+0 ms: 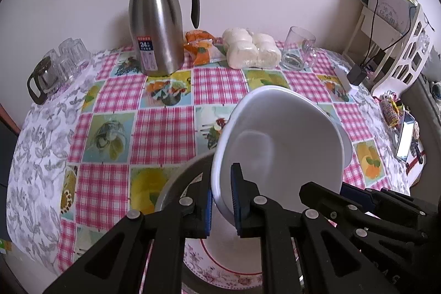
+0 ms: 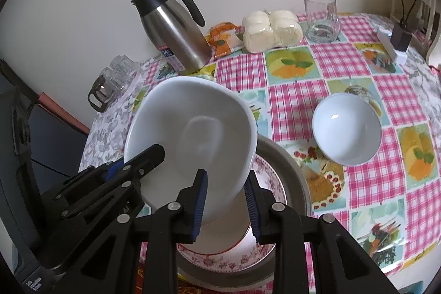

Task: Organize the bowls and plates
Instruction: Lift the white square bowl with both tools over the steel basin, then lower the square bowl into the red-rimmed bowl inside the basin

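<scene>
My left tongs [image 1: 222,204] are clamped on the rim of the large white bowl [image 1: 278,145], and my right tongs [image 2: 226,207] pinch the same bowl's opposite rim, so I hold it tilted between both. Directly beneath it sits a floral plate [image 2: 234,256] nested in a grey plate [image 2: 292,175] on the checked surface [image 2: 297,98]. In the right wrist view a small white bowl [image 2: 346,130] stands apart at two o'clock. Further out, at eleven o'clock, the steel thermos jug [image 1: 158,21] stands upright by the wall, wrapped buns [image 1: 250,47] at twelve and a glass mug [image 1: 299,48] at one.
</scene>
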